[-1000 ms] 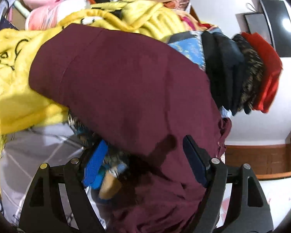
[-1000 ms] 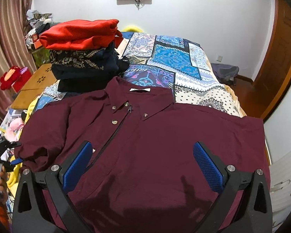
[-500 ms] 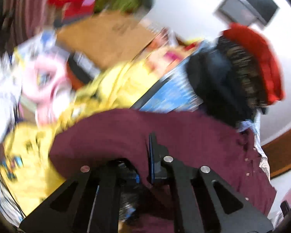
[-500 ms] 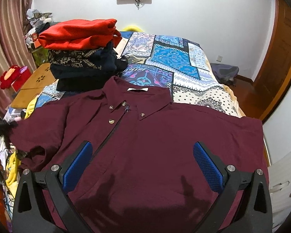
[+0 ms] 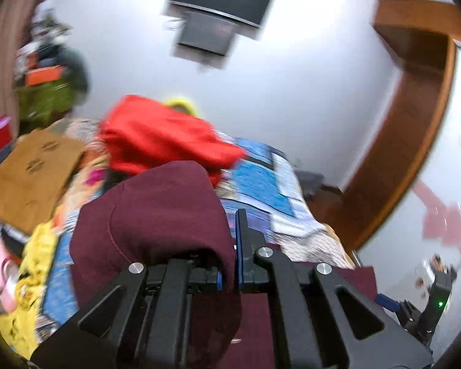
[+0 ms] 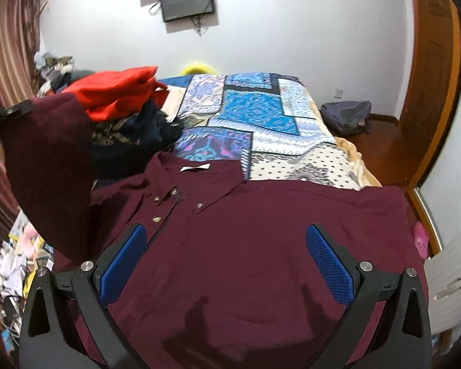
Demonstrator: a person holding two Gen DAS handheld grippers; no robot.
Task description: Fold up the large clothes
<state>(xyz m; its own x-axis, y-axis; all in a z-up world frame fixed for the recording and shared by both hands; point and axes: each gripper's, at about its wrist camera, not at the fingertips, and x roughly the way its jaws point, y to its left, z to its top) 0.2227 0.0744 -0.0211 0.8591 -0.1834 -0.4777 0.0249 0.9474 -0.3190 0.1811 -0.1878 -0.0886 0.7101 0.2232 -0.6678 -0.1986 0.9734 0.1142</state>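
Observation:
A maroon button-up shirt [image 6: 261,233] lies face up on the bed, collar toward the far wall. Its left sleeve [image 6: 49,166] is lifted off the bed and hangs in the air. My left gripper [image 5: 233,246] is shut on that sleeve [image 5: 156,215], whose cloth drapes over the fingers; the same gripper [image 6: 6,113] shows at the left edge of the right wrist view. My right gripper [image 6: 227,264] hovers open over the shirt's chest with nothing between its blue pads [image 6: 329,264].
A stack of folded clothes topped by a red garment [image 6: 113,92] stands at the shirt's upper left. The patchwork bedspread [image 6: 255,117] stretches beyond the collar. Left of the bed lie a yellow blanket [image 5: 33,276] and clutter. A dark bag [image 6: 347,117] sits on the floor by the wooden door frame.
My left gripper closed on the sleeve, then rose and rolled, lifting the sleeve off the bed edge. The right gripper drifted slightly over the shirt and stayed open.

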